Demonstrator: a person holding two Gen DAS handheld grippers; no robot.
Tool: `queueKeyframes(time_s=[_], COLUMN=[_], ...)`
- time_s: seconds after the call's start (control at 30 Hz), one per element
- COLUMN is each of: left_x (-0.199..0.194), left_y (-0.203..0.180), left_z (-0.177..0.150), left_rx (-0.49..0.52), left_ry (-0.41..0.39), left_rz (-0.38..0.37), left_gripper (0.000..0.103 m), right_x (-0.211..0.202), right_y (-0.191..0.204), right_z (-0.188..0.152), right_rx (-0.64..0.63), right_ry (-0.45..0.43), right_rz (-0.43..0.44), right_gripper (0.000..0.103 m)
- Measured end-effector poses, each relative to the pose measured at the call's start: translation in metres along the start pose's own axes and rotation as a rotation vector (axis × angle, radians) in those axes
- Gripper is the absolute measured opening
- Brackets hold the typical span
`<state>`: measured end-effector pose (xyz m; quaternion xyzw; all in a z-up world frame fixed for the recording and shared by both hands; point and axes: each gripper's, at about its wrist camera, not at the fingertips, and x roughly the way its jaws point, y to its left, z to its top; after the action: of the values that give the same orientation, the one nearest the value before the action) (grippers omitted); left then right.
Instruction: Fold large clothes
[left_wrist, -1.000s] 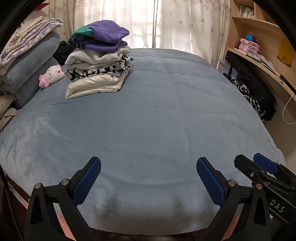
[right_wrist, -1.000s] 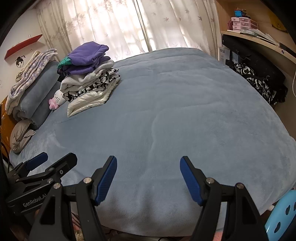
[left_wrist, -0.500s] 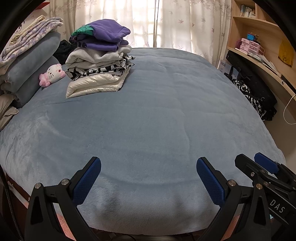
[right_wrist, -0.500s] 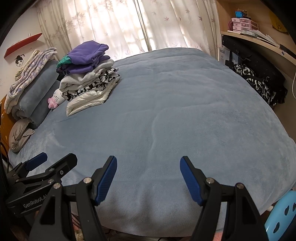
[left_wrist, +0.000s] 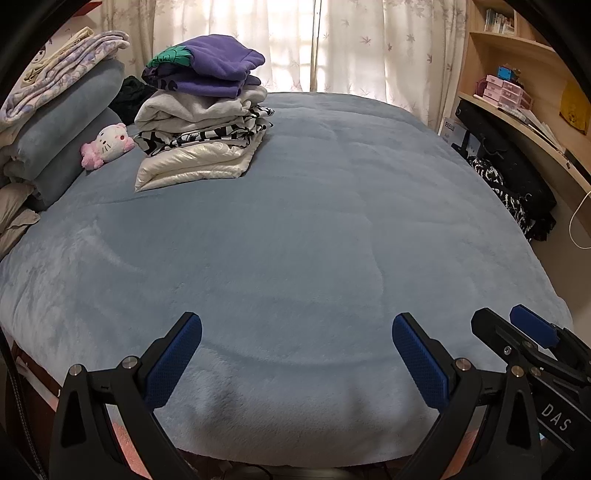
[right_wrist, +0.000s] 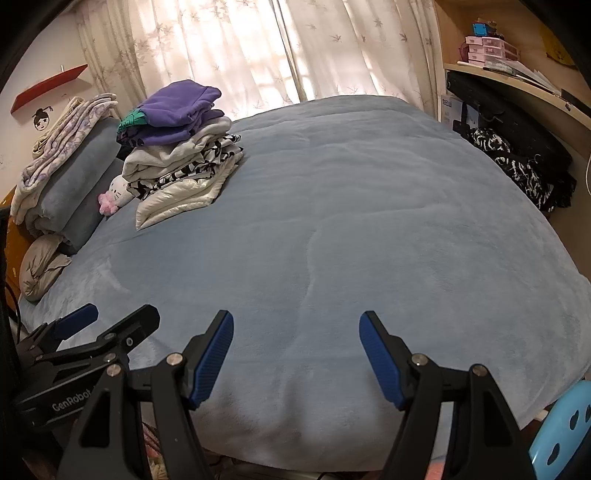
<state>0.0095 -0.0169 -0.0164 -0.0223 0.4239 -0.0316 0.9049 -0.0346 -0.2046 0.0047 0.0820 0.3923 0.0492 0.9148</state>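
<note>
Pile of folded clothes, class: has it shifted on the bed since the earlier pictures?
No. The pile of folded clothes sits beside the plush toy, as before.

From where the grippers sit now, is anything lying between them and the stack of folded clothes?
Nothing visible: only bare blue blanket lies between both open grippers and the stack of folded clothes. The plush cat sits left of it.

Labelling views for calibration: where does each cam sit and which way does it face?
Left wrist: on the left gripper, angled down over the blue bed cover toward the curtains; own open fingers show, right gripper at lower right.
Right wrist: on the right gripper, same heading; own open fingers show, left gripper at lower left.
Shared: bed cover, folded clothes stack, plush cat toy, curtains, shelves.
</note>
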Motion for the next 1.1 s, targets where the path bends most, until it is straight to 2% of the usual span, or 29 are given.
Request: queueKeyframes(time_s=[1.1], left_x=[-0.0058], left_y=[0.0000], left_z=[-0.0041], left_rx=[-0.005], left_ry=[-0.017], left_rz=[0.008], left_gripper=[0.102], right_x=[-0.0013], right_y=[0.0001], right_z=[0.0003], right_rx=[-0.006], right_ry=[-0.003], right_rz=[0.000], right_gripper=[0.071])
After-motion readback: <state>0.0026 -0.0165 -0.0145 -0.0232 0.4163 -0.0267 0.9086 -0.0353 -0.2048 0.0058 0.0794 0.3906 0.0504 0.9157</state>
